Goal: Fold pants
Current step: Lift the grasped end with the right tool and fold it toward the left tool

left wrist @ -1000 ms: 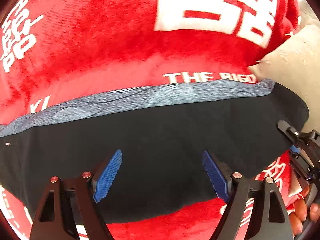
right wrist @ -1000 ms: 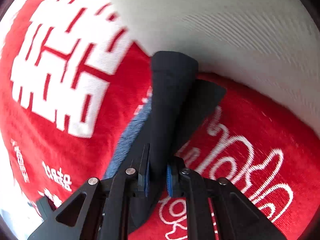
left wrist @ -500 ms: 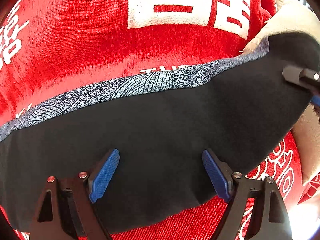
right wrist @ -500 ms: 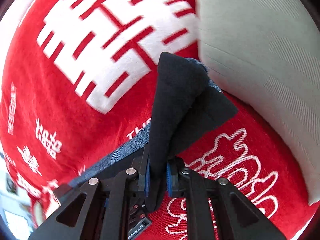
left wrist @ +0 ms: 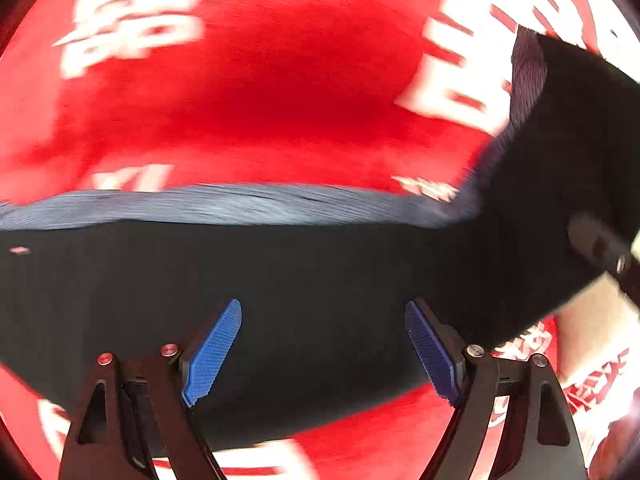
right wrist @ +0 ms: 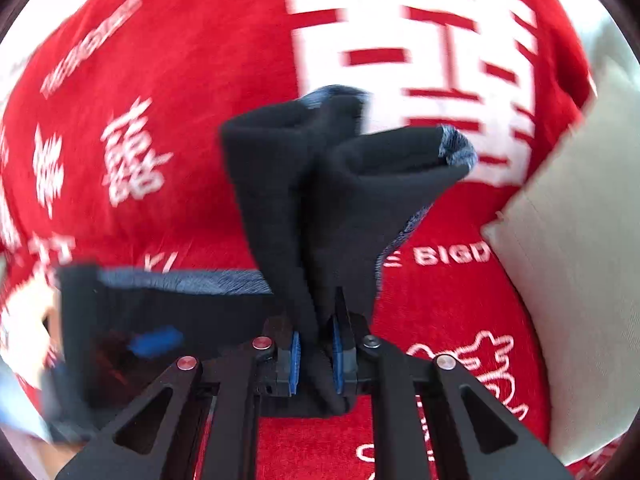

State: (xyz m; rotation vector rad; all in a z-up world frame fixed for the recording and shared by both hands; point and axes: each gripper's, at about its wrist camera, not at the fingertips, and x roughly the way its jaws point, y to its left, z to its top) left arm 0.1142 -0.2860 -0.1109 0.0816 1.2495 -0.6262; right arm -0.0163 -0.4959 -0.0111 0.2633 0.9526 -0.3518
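Black pants (left wrist: 320, 264) with a grey-blue patterned waistband (left wrist: 224, 204) lie across a red blanket. My left gripper (left wrist: 320, 354) is open above the black cloth, its blue pads (left wrist: 212, 354) wide apart and pressing on nothing. My right gripper (right wrist: 316, 362) is shut on one end of the pants (right wrist: 304, 208), which stands up from its jaws in a bunched fold. In the left wrist view that raised end (left wrist: 568, 152) rises at the right, with the right gripper (left wrist: 600, 248) blurred beside it. The right wrist view shows the left gripper (right wrist: 154, 342) blurred at the lower left.
The red blanket (left wrist: 256, 92) with big white lettering covers the whole surface. A cream cushion (right wrist: 580, 248) lies along the right side in the right wrist view. A hand shows blurred at the left edge (right wrist: 24, 320).
My right gripper has risen and rolled, lifting its end of the pants off the blanket and carrying it away from the cushion. My left gripper has slid sideways over the pants, still open.
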